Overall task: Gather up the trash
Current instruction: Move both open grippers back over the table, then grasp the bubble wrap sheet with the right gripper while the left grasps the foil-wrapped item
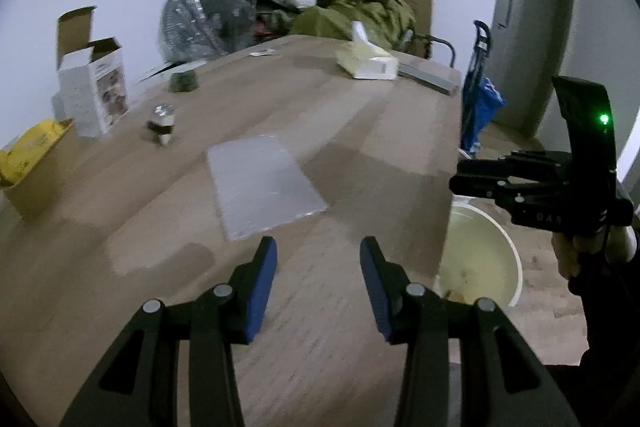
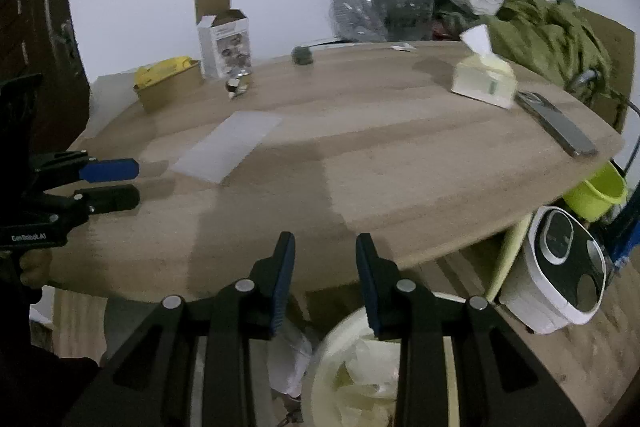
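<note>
Both grippers were apart and empty: left gripper low centre over the table, right gripper bottom centre above the trash bin, clear plastic sheet mid-frame on the table.

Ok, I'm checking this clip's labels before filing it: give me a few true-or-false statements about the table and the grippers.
1. Both grippers are empty. True: nothing sits between the left gripper or right gripper fingers.
2. The clear plastic sheet is already in the bin. False: it lies flat on the table.
3. The tissue pack has a tissue sticking up. True.
4. The white bin stands on the table. False: it is on the floor beside it.
5. A phone lies near the table edge. True.
</note>
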{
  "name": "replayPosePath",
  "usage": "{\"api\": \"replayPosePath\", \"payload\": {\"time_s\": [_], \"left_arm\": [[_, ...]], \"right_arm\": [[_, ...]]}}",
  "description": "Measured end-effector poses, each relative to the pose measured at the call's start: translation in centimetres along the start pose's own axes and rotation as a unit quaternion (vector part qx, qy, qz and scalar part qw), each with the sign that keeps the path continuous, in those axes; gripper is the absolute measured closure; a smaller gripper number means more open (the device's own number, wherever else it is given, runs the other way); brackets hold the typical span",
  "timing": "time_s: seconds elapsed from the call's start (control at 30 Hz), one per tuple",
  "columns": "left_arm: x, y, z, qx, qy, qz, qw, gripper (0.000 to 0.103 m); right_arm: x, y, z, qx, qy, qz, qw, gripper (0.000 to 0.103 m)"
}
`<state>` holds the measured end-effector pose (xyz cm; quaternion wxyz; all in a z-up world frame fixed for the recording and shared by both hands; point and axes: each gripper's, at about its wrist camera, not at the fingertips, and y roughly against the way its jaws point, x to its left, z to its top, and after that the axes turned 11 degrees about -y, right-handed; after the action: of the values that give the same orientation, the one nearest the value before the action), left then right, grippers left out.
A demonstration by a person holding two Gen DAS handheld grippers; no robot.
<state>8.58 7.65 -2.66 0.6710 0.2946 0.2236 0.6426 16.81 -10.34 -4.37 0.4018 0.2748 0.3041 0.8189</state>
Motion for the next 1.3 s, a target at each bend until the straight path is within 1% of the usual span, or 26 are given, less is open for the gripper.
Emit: {"api": "replayPosePath", "payload": {"time_s": [0.3,0.67,0.73,0.77,0.8,1.03,1.3], "left_arm": [[3.7,1.2,-1.3,0.003,0.046,0.033,0.9984,0.060],[7.7,2.2,-2.4,0.004,0.093,0.069,0.9933,0.060],[8.3,2.2,-2.6,0.008,0.098,0.074,0.9924,0.060],[8.5,2.2,-2.6,0.010,0.099,0.075,0.9922,0.060],[8.7,2.2,-2.7,0.012,0.101,0.077,0.9918,0.060],[10.2,2.0,-3.0,0.019,0.116,0.087,0.9892,0.055],[11.6,1.9,-3.3,0.025,0.127,0.092,0.9873,0.054]], "right_arm": [[3.6,-3.2,2.8,0.016,0.036,0.034,0.999,0.074],[7.5,-7.3,5.7,0.037,0.069,0.067,0.995,0.074],[8.0,-8.2,6.1,0.041,0.071,0.072,0.994,0.068],[8.2,-8.5,6.3,0.042,0.070,0.074,0.994,0.060],[8.3,-8.9,6.5,0.043,0.067,0.077,0.994,0.056],[9.8,-11.6,7.2,0.064,0.074,0.080,0.992,0.056],[11.4,-13.5,8.3,0.072,0.093,0.073,0.990,0.056]]}}
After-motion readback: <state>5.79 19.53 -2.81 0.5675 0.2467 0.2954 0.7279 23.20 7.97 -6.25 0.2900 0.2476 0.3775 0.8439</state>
